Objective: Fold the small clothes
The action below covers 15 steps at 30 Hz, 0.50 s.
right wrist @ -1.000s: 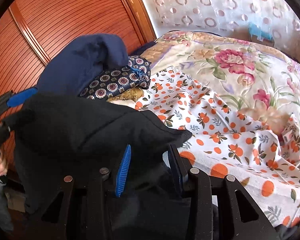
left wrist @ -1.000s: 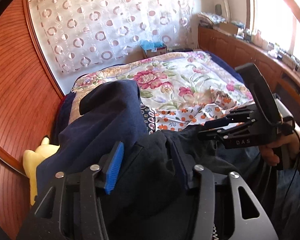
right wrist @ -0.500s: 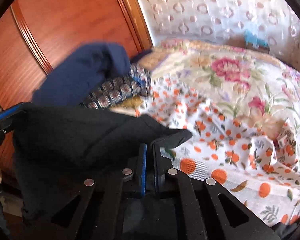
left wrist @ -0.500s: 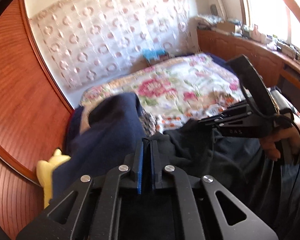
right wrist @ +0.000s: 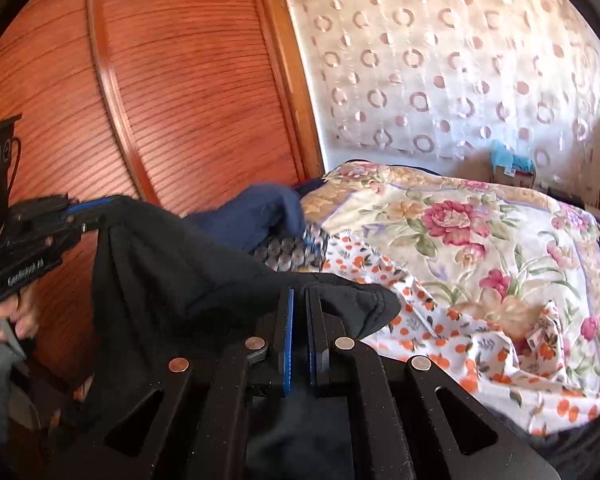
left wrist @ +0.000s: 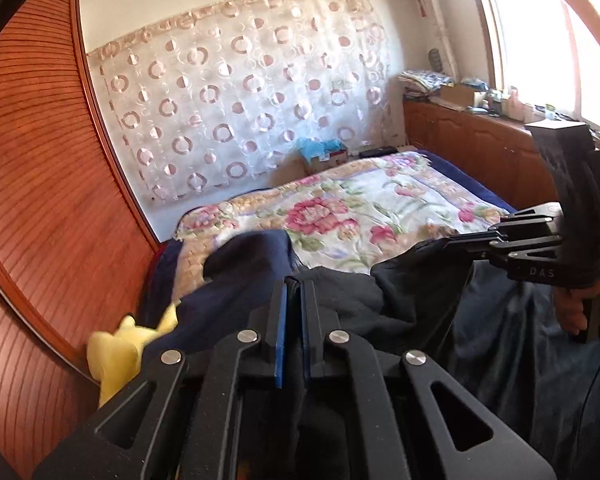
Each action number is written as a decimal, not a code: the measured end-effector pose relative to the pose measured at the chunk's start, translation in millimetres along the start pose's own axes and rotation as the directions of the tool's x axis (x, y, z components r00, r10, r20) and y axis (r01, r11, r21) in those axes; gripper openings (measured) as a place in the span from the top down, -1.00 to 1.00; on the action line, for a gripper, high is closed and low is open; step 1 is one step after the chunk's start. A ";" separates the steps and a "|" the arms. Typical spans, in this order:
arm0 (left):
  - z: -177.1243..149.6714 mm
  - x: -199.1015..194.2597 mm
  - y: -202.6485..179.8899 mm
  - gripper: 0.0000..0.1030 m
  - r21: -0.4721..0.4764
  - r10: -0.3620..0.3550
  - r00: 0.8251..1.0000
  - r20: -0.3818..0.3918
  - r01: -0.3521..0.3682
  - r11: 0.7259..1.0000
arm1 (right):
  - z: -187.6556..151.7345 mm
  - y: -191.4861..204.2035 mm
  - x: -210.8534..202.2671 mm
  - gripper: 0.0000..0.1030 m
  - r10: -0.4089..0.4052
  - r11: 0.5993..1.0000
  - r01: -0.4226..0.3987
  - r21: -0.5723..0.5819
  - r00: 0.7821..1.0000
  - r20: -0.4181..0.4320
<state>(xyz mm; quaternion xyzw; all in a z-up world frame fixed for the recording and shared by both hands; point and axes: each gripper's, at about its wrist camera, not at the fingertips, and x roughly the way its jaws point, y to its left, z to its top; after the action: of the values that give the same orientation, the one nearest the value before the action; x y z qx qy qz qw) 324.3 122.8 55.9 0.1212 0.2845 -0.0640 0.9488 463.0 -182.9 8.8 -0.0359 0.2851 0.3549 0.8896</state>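
Observation:
A black garment [left wrist: 404, 300] hangs stretched between my two grippers above the near end of the bed. My left gripper [left wrist: 294, 284] is shut on one corner of its top edge. My right gripper [right wrist: 299, 294] is shut on the other corner, and the black garment [right wrist: 168, 264] spreads away to the left in that view. The right gripper also shows in the left wrist view [left wrist: 452, 242], and the left gripper shows in the right wrist view [right wrist: 86, 222]. The cloth hangs down below both and hides what lies under it.
The bed carries a floral quilt [left wrist: 364, 208], an orange-dotted white cloth [right wrist: 460, 344], a navy garment [right wrist: 256, 216] and a patterned dark cloth [right wrist: 296, 246]. A yellow plush toy [left wrist: 120, 352] lies by the wooden wardrobe [right wrist: 180, 92]. A wooden counter [left wrist: 472, 144] runs along the right.
Both grippers went from open to shut on the black garment's top edge. They then lifted it up off the bed, so the far wall and curtain come into view.

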 end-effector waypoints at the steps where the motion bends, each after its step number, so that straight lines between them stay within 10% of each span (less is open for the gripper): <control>1: -7.3 -1.8 -2.3 0.86 -0.002 -0.008 1.000 -0.010 0.008 1.000 | -12.3 2.3 -4.0 0.90 0.002 1.000 -0.002 -0.013 1.000 -0.019; 15: -73.3 -12.0 -33.3 0.81 -0.016 -0.091 0.975 -0.201 0.090 0.996 | -101.0 16.5 -5.0 0.71 0.028 1.000 -0.026 0.012 0.957 -0.289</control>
<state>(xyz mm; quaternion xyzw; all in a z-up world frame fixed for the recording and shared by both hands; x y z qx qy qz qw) 269.5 111.0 -3.1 0.1105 0.3846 -0.0936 0.9116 400.6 -200.5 -70.6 -0.0799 0.4137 0.3570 0.8336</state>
